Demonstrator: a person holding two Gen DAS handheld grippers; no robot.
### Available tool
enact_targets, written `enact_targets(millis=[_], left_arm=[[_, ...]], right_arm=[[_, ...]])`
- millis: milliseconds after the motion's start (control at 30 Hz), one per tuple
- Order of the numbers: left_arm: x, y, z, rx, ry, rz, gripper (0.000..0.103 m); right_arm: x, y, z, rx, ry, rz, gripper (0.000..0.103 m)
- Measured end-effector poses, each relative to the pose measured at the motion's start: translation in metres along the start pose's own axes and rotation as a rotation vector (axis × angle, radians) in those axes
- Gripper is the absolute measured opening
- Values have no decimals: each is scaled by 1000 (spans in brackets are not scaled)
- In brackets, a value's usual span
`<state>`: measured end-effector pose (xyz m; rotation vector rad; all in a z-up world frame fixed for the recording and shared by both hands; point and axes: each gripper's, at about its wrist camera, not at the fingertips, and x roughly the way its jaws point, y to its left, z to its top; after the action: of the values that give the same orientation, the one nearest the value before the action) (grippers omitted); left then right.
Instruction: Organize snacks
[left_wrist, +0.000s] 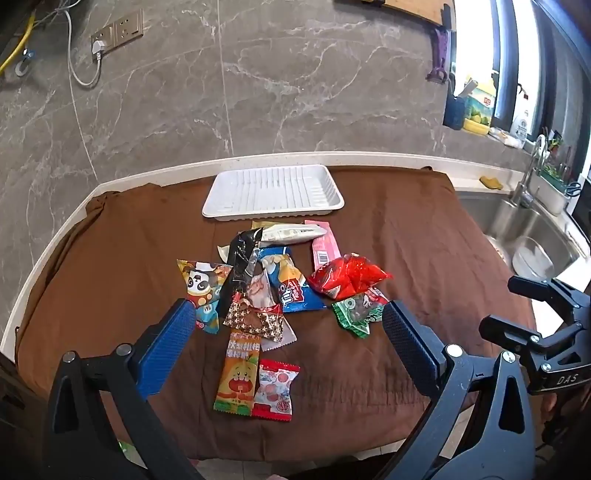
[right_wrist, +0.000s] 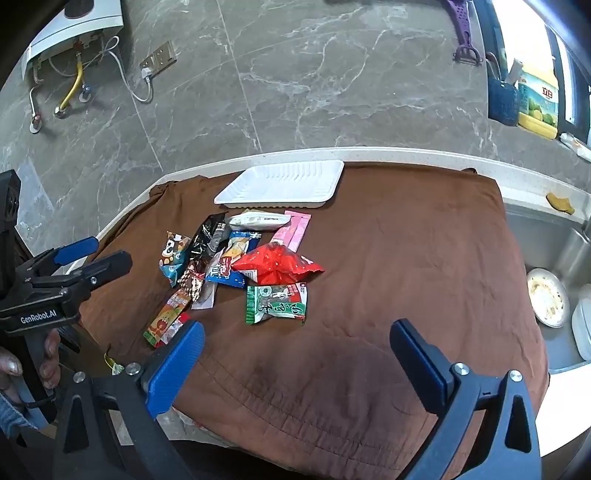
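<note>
Tray (left_wrist: 273, 194) at twelve o'clock on cloth (left_wrist: 406, 236) over tabletop (left_wrist: 369, 158); snack packets (left_wrist: 280, 284) heaped just before it at centre; sink (left_wrist: 528, 225) off at three o'clock.

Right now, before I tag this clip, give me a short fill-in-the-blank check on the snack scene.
1. The white tray holds ____ snacks.
2. The snack packets lie on a ____ cloth.
3. The left gripper and right gripper both have their jaws ____.
4. The green packet lies nearest the ____ packet.

Missing words: no; brown; open; red
</note>
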<state>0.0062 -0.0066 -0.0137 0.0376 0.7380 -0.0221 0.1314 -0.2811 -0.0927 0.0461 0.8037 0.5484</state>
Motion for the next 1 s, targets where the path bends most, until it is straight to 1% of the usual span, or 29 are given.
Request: enact_targets(millis=[100,133,167,233,267,1000], left_arm=[[2,-1,0,0,8,-7,102],[2,-1,1,-2,10,-7,102],[3,-1,1,-3,11,-8,102],[4,-1,2,-3,17,-11,102],[4,0,1,-5,18,-12,102],[13,-4,-5,5,34,-33,102]], right_arm=[[1,-3,4,3,-7,1,103],[3,7,4,-30,-3,-27,103],[4,8,6,-30,-2,-28,103],[6,11,8,-30,-1,-28,103],[2,7,1,-30,-13,-18,103],[3,10,3,-34,-18,-14,103]])
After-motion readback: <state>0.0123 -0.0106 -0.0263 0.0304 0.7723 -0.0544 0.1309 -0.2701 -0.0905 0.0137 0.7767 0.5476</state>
